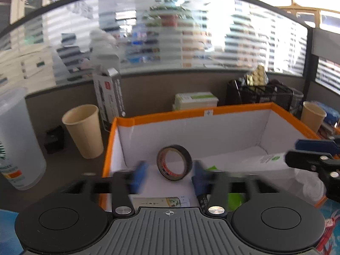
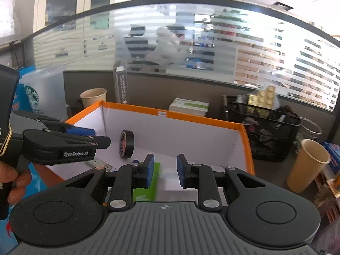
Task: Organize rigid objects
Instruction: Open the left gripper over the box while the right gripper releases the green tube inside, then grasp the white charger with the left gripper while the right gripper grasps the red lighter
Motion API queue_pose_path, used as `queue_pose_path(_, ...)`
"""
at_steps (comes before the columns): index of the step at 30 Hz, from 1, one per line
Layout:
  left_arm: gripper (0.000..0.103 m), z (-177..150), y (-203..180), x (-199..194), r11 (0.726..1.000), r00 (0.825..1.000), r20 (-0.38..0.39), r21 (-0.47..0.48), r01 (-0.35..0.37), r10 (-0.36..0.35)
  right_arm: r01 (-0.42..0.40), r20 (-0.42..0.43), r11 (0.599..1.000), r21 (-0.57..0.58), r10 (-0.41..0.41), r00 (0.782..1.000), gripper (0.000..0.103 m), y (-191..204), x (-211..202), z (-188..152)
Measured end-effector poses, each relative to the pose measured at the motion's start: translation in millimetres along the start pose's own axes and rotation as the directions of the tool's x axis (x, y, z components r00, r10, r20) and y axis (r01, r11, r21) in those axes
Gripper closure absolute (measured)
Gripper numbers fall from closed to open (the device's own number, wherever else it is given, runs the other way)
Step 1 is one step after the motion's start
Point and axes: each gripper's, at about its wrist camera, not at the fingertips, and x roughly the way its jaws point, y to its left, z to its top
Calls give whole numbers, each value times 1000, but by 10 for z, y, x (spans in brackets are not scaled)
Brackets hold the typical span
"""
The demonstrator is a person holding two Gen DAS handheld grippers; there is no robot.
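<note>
Tape roll [image 1: 174,162] on edge inside box [image 1: 233,108] near its left wall, carton [image 1: 263,162] lying to its right; paper cup [image 1: 84,130] just left of box, tumbler [image 1: 20,140] farther left; mesh organizer [image 1: 259,94] behind, second paper cup [image 2: 308,165] right.

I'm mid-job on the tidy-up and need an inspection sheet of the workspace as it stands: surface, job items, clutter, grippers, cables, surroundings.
Surface: grey desk, crowded round the box.
Job's things: orange-rimmed box with white inside; black tape roll standing on edge in it; a white-and-green carton and papers also inside.
Clutter: two paper cups, a clear tumbler, black mesh organizer, stacked green-white boxes.
Grippers: left gripper open, fingers either side of the tape roll, blurred; right gripper open over the carton, holding nothing.
Cables: nothing seen.
Surroundings: grey partition topped with striped glass.
</note>
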Motion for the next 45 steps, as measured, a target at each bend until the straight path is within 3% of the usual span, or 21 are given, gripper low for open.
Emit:
queue_pose_path(1, 20, 9, -8, -61, 1000, 1000, 19, -3, -15, 15, 6, 4, 1000, 2, -6, 1000, 81, -11, -47, -8)
queue_pose_path(12, 10, 45, -85, -692, 999, 992, 121, 25, -40, 37, 62, 86, 997, 49, -66, 994, 81, -88, -725, -115)
queue_pose_path(17, 4, -40, -92, -947, 999, 989, 145, 18, -42, 39, 87, 84, 995, 53, -91, 992, 81, -123, -974, -248)
queue_pose_path(25, 3, -243, -150, -1081, 999, 993, 111, 12, -29, 28, 106, 34, 989, 101, -110, 993, 79, -234, -1159, -533)
queue_pose_path(32, 0, -411, -240, -1143, 999, 995, 92, 25, -26, 24, 133, 15, 984, 118, -136, 991, 62, -281, -1326, -748)
queue_pose_path(36, 0, -537, -271, -1123, 999, 998, 62, 30, -19, 18, 139, -12, 983, 122, -139, 990, 59, -314, -1349, -889)
queue_pose_path(41, 0, -756, -309, -1015, 999, 1000, -7, 44, 6, -6, 113, -47, 988, 106, -108, 993, 45, -352, -1256, -1036)
queue_pose_path(45, 0, -894, -334, -920, 998, 998, -59, 44, 36, -33, 76, -96, 992, 104, -66, 993, 43, -390, -1100, -1146)
